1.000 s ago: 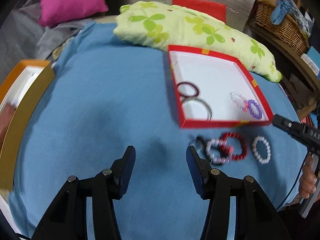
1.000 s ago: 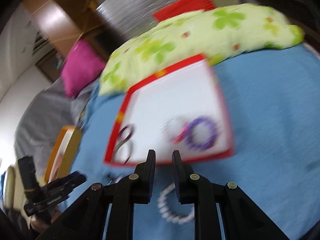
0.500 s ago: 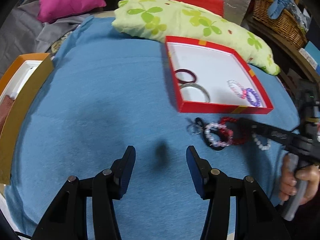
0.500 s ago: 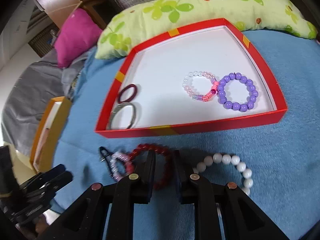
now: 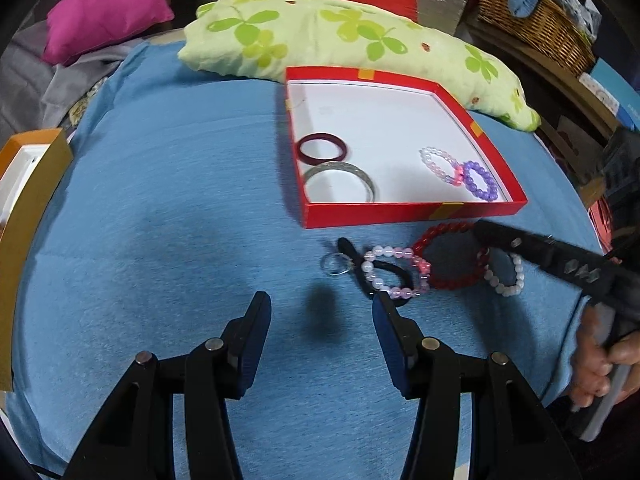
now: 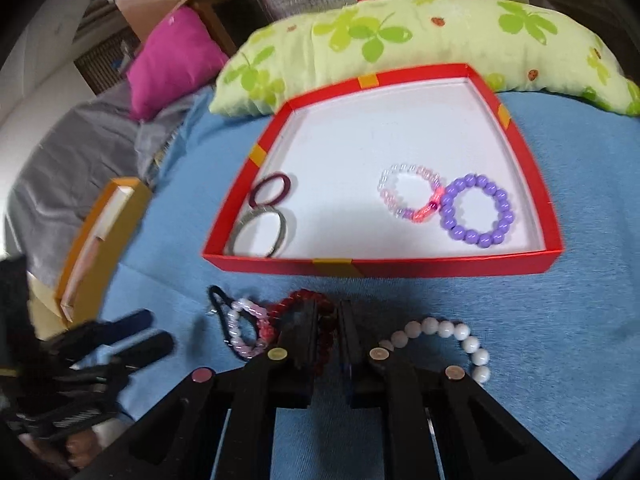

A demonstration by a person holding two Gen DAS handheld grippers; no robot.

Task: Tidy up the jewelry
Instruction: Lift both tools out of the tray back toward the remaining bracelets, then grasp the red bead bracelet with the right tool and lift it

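Note:
A red tray (image 5: 400, 213) on the blue cloth holds a dark red bangle (image 5: 320, 151), a silver bangle (image 5: 340, 182), a pink bead bracelet (image 5: 440, 160) and a purple one (image 5: 480, 182). In front of it lie a clear ring (image 5: 334, 264), a black hair tie (image 5: 384, 272), a pink-white bracelet (image 5: 394, 276), a red bead bracelet (image 5: 440, 280) and a white bead bracelet (image 5: 504, 280). My right gripper (image 6: 328, 320) is down on the red bead bracelet (image 6: 304, 296), its jaws closing on the bead strand. My left gripper (image 5: 320, 312) stands open over bare cloth.
A green clover pillow (image 5: 340, 36) lies behind the tray and a pink cushion (image 5: 104, 4) at the back left. An orange box (image 5: 28, 184) sits at the cloth's left edge. A wicker basket (image 5: 536, 24) stands at the back right. A hand (image 5: 600, 360) holds the right gripper.
The right gripper came down from in front of the tray onto the red bracelet and its jaws narrowed around the beads. The left gripper drifted a little closer to the loose jewelry, still open.

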